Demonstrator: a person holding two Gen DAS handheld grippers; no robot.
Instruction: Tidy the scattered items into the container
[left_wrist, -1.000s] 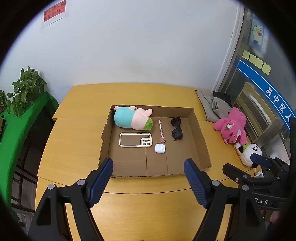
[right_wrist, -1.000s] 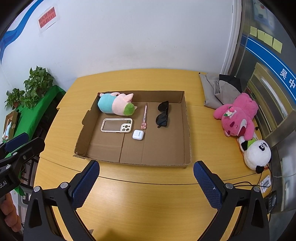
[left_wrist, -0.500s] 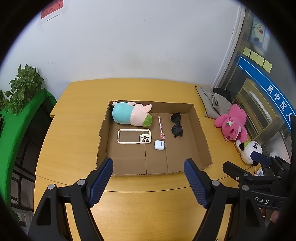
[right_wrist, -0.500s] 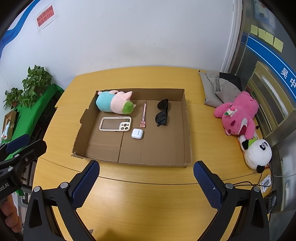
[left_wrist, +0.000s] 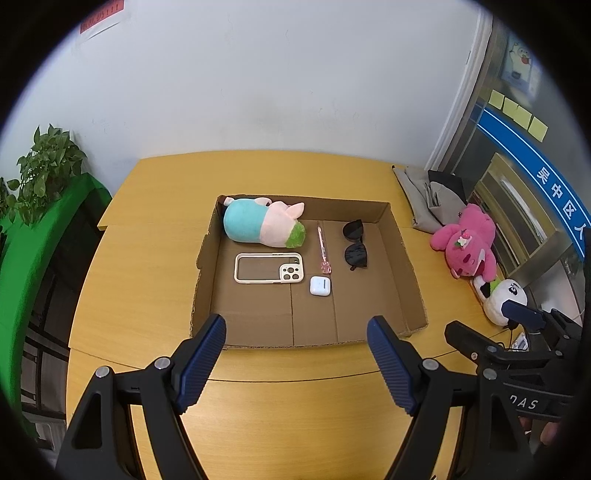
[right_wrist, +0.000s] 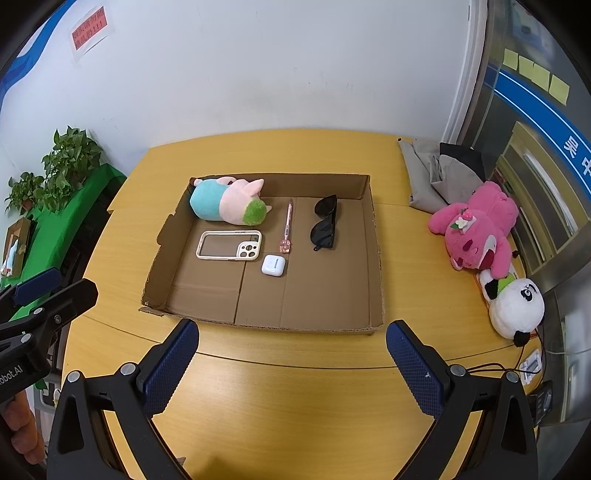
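A shallow cardboard box (left_wrist: 406, 258) (right_wrist: 375, 258) lies on the yellow table. Inside it are a blue and pink plush pig (left_wrist: 262, 225) (right_wrist: 229, 201), a cream phone case (left_wrist: 269, 268) (right_wrist: 229, 246), a pink pen (left_wrist: 323, 249) (right_wrist: 287, 225), a white earbud case (left_wrist: 320, 285) (right_wrist: 273, 265) and black sunglasses (left_wrist: 354, 244) (right_wrist: 325, 223). My left gripper (left_wrist: 297, 363) is open and empty, above the table in front of the box. My right gripper (right_wrist: 291, 373) is open and empty, also in front of the box.
A pink plush bear (left_wrist: 467, 243) (right_wrist: 476, 225) and a panda plush (left_wrist: 504, 299) (right_wrist: 515, 306) lie on the table right of the box. Folded grey cloth (left_wrist: 428, 195) (right_wrist: 436, 173) lies at the back right. A potted plant (right_wrist: 70, 162) stands left on a green surface.
Both grippers have risen and drawn back slightly, so the box sits a little farther and higher in view. Nothing in the box moved.
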